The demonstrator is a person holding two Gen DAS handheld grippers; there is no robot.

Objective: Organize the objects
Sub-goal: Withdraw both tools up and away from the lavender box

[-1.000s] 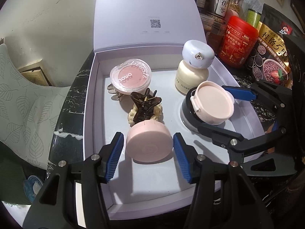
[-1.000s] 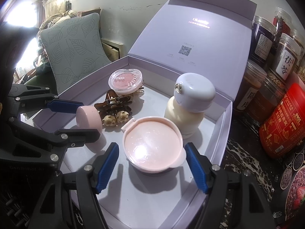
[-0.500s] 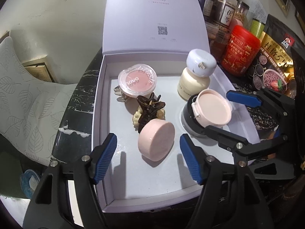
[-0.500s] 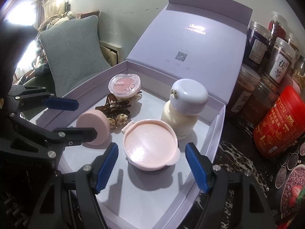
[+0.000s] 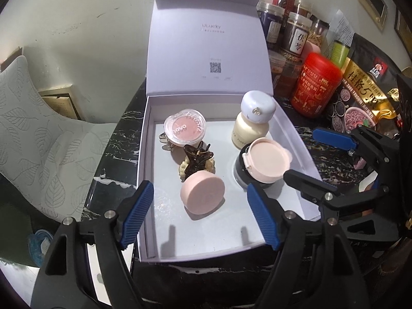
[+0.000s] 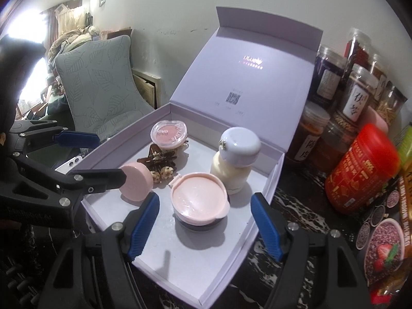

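Note:
An open lilac gift box [image 5: 145,154] [image 6: 260,206] holds a pink round compact [image 5: 202,195] [image 6: 135,181] leaning on a brown hair claw [image 5: 197,159] [image 6: 158,161], a clear blush pot [image 5: 185,128] [image 6: 168,132], a cream bottle with a lilac cap [image 5: 253,121] [image 6: 235,162] and a pink-lidded dark jar [image 5: 265,163] [image 6: 199,202]. My left gripper [image 5: 199,216] is open and empty, just in front of the compact. My right gripper [image 6: 204,228] is open and empty, in front of the jar.
Jars [image 5: 298,38], a red canister [image 5: 318,87] [image 6: 360,172] and a gold food bag [image 5: 365,90] stand right of the box on the black marble counter [image 5: 113,144]. A leaf-pattern cushion [image 5: 31,139] [image 6: 100,90] lies to the left. The raised lid [image 5: 208,43] stands behind.
Both grippers have pulled back from the box. The left one let go of the pink compact, which now leans tilted against the hair claw. The right one backed away from the jar.

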